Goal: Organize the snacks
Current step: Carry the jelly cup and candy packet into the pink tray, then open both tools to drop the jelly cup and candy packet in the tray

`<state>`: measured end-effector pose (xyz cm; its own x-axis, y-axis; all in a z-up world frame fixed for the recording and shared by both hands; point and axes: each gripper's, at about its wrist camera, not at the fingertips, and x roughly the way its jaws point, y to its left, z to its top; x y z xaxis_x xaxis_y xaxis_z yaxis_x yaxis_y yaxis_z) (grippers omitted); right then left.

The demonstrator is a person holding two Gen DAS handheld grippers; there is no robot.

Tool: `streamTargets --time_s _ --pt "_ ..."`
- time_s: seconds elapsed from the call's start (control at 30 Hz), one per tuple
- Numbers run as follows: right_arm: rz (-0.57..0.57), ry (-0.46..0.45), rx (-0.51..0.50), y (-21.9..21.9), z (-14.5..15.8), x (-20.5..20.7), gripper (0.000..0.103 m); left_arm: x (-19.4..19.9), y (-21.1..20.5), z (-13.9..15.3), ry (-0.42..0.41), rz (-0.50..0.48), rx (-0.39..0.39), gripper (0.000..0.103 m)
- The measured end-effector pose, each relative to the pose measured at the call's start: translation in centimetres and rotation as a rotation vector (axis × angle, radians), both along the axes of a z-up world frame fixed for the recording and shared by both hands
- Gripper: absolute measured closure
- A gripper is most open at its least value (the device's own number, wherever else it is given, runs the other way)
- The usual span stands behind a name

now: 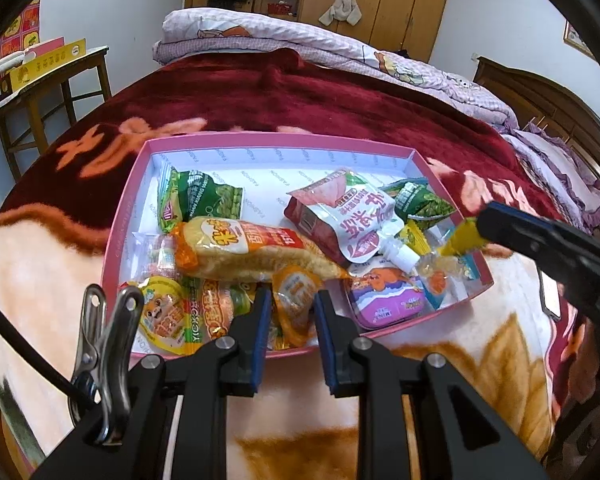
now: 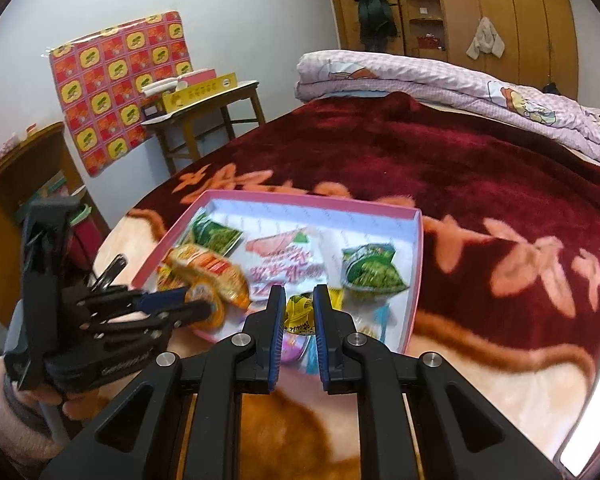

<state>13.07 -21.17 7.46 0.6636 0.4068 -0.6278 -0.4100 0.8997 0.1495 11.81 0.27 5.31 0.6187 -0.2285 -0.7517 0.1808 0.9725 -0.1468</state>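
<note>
A pink box point(image 1: 126, 208) lies on the bed, holding several snack packs. My left gripper point(image 1: 290, 300) is at the box's near edge, its pads on either side of an orange jelly pack point(image 1: 296, 304) and touching it. My right gripper point(image 2: 298, 304) is shut on a small yellow packet point(image 2: 298, 312) and holds it over the box's near right corner; it shows in the left wrist view point(image 1: 482, 226) with the yellow packet point(image 1: 460, 240). In the box lie a long orange cracker pack point(image 1: 244, 250), a pink spout pouch point(image 1: 352, 216) and two green pea bags point(image 1: 204, 200).
The box point(image 2: 418, 264) sits on a dark red and cream blanket point(image 1: 340, 92). Folded lilac quilts point(image 1: 300, 40) lie at the far side of the bed. A wooden table point(image 1: 52, 92) with boxes stands at the left. Wardrobes line the far wall.
</note>
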Motion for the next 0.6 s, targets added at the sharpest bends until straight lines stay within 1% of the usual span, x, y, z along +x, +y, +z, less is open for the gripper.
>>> streamTargets --time_s 0.2,0.33,0.4,0.5,0.6 --pt "-0.012 0.018 -0.012 0.5 -1.1 1.7 0.087 0.1 0.1 0.0 -0.001 0.001 -0.001 0.08" --pt "-0.012 0.028 -0.003 0.5 -1.6 2.1 0.085 0.1 0.2 0.1 -0.002 0.0 -0.004 0.08" --pt "-0.018 0.029 0.004 0.4 -1.7 2.2 0.081 0.1 0.2 0.2 -0.005 0.003 -0.001 0.08" --pt "-0.026 0.013 0.005 0.3 -1.5 2.0 0.068 -0.2 0.1 0.5 -0.008 0.005 0.007 0.078" --pt "-0.031 -0.006 -0.004 0.3 -1.2 1.6 0.065 -0.4 0.0 0.7 -0.01 0.012 0.01 0.07"
